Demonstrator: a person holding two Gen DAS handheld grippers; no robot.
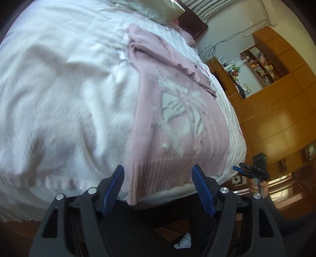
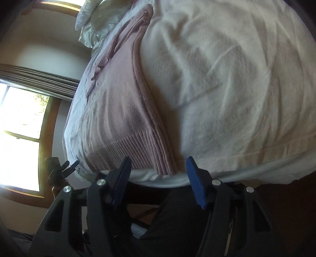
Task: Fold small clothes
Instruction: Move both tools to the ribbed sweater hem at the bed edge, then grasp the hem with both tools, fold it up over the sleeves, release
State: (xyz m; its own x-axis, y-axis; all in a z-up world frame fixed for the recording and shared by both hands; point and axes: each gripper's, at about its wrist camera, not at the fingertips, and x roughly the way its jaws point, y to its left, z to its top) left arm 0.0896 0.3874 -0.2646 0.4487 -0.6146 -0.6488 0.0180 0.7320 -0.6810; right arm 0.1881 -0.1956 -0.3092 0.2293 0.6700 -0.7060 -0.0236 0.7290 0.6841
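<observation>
A pink knit sweater point(image 1: 173, 118) with a white butterfly motif is lying flat on the bed point(image 1: 59, 89), its ribbed hem hanging at the near edge. The left tool point(image 1: 158, 185) is hovering just before that hem, fingers spread and gripping nothing. The right tool point(image 2: 158, 178) is likewise standing released at the bed edge, beside the sweater's folded side. Motion blur is softening the fabric, so contact appears unlikely but is not certain.

The sweater point(image 1: 173, 110) lies on the bed point(image 1: 59, 89), pillow point(image 1: 156, 9) at 12 o'clock, cabinet point(image 1: 276, 110) at 3.
</observation>
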